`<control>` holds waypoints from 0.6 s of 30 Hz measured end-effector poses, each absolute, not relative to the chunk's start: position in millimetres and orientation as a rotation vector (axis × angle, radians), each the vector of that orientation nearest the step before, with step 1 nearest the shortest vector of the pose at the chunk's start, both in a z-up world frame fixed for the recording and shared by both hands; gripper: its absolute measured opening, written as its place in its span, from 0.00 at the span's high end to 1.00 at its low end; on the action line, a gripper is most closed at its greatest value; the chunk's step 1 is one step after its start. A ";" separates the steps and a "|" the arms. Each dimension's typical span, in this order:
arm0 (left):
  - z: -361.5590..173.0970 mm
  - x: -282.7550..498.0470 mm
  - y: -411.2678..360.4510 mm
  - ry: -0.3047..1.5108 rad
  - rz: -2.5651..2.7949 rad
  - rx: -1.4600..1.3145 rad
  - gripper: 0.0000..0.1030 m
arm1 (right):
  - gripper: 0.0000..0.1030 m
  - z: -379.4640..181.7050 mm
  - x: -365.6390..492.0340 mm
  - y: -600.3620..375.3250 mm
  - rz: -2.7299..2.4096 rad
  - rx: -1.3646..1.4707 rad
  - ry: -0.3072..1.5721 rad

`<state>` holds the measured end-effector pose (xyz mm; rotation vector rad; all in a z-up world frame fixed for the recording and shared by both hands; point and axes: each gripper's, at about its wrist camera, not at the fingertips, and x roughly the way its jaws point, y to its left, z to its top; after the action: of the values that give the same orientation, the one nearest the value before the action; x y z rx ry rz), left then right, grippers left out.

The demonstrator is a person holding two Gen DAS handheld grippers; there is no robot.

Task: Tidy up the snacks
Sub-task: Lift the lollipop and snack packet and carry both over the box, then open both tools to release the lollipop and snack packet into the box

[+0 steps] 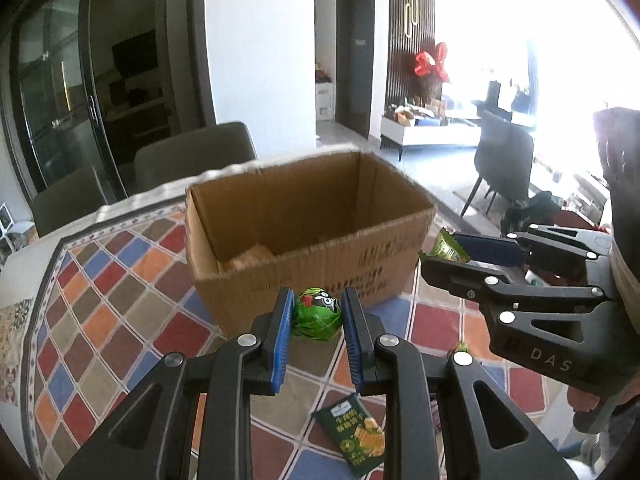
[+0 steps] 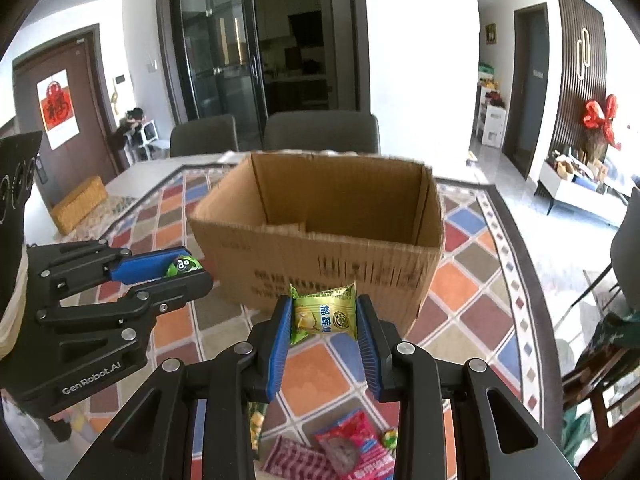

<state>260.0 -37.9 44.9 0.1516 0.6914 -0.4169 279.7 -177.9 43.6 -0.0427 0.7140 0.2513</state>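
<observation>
Above the patchwork-patterned tablecloth [image 2: 320, 372], you held both grippers just short of the open brown cardboard box [image 2: 324, 240]. Your left gripper [image 1: 316, 312] was clamped on a round green foil-wrapped candy ball [image 1: 317, 314], raised clear of the cloth. Your right gripper [image 2: 325, 314] pinched a yellow-green snack packet [image 2: 325, 312] between its blue pads. On the cloth below lay a dark green cracker packet [image 1: 354, 434], a pink snack packet [image 2: 352, 446] and a red-striped pouch [image 2: 296, 458].
</observation>
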 end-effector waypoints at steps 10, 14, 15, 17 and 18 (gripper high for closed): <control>83.8 279.7 -37.7 0.635 -0.407 0.120 0.76 | 0.68 79.7 292.8 -175.6 0.264 -0.065 0.624; 92.6 292.9 -38.0 0.635 -0.399 0.117 0.76 | 0.68 90.4 301.9 -176.2 0.262 -0.072 0.607; 94.0 296.3 -38.0 0.636 -0.397 0.117 0.76 | 0.68 92.9 304.8 -175.5 0.260 -0.078 0.605; 95.3 305.2 -37.5 0.644 -0.393 0.115 0.76 | 0.68 95.4 308.5 -173.5 0.259 -0.094 0.602; 95.6 308.8 -37.5 0.648 -0.391 0.114 0.76 | 0.68 96.7 312.5 -173.0 0.255 -0.103 0.602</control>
<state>308.8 -37.5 95.6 0.1144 0.6482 -0.3914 312.5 -173.0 96.8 -0.1031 0.6016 0.2552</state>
